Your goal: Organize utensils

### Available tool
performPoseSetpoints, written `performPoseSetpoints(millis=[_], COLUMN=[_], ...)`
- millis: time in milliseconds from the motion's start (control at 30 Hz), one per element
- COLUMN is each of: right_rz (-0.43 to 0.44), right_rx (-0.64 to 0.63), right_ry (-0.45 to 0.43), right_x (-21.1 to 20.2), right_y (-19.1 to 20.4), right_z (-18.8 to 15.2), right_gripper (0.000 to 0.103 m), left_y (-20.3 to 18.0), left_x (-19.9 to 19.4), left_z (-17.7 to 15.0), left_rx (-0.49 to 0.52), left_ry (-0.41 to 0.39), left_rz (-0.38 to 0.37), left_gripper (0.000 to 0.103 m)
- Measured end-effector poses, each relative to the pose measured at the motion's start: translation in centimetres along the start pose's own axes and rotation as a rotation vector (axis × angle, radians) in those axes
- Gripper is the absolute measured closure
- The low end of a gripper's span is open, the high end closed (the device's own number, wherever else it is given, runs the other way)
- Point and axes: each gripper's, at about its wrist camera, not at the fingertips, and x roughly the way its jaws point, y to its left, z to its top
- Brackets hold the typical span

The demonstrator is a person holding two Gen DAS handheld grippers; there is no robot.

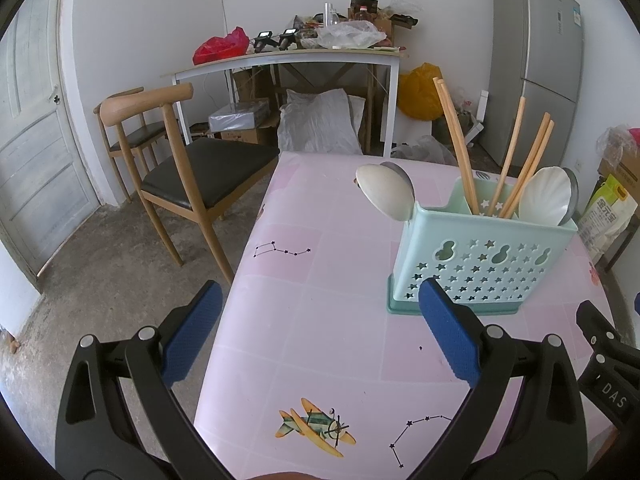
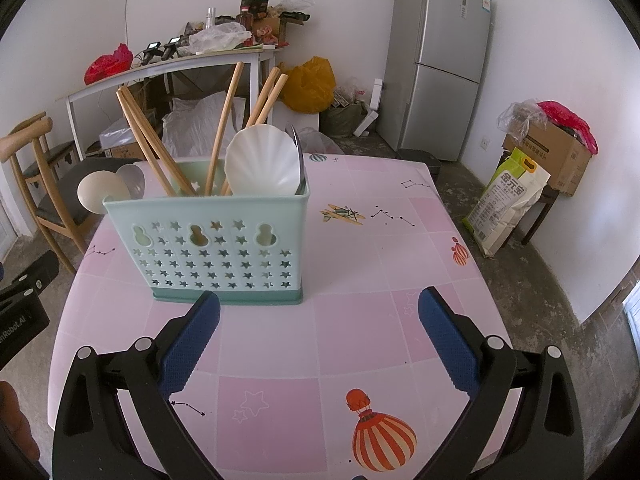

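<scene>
Left tool: blue-padded fingers spread wide apart, nothing between them; low in the left wrist view, over the tabletop's near left edge.
Right tool: fingers likewise wide apart, empty; bottom of the right wrist view, above bare pink surface.
Utensil holder: mint-green plastic caddy w/ star cutouts, standing upright on the tabletop; centre-left of the right wrist view, centre-right of the left wrist view.
Chopsticks: several wooden sticks standing in the holder's middle section, fanned out & leaning at diff. angles.
Shell-shaped spoon: white scalloped bowl up, in the holder's right section; a metal spoon sits just behind it.
Left-end spoons: a smooth white spoon & a grey one poke up at the holder's left end, upper-centre in the left wrist view.
Tabletop: pink checked cover w/ balloon, plane & constellation prints.
Background: wooden chair at left of the left wrist view; cluttered white desk along the far wall; grey fridge at upper right.
</scene>
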Motion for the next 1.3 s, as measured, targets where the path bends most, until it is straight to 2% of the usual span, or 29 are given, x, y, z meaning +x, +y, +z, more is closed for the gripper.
performPoseSetpoints(millis=[1300], right_rz=[0.003], right_rx=[0.001], right_ry=[0.001], right_x=[-0.06], right_y=[0.03], right_z=[0.05], right_gripper=[0.006], left_y=[-0.09], left_x=[-0.11], left_z=[0.05], left_rx=[0.000], left_ry=[0.008], left_rz=[-0.005], left_gripper=[0.008])
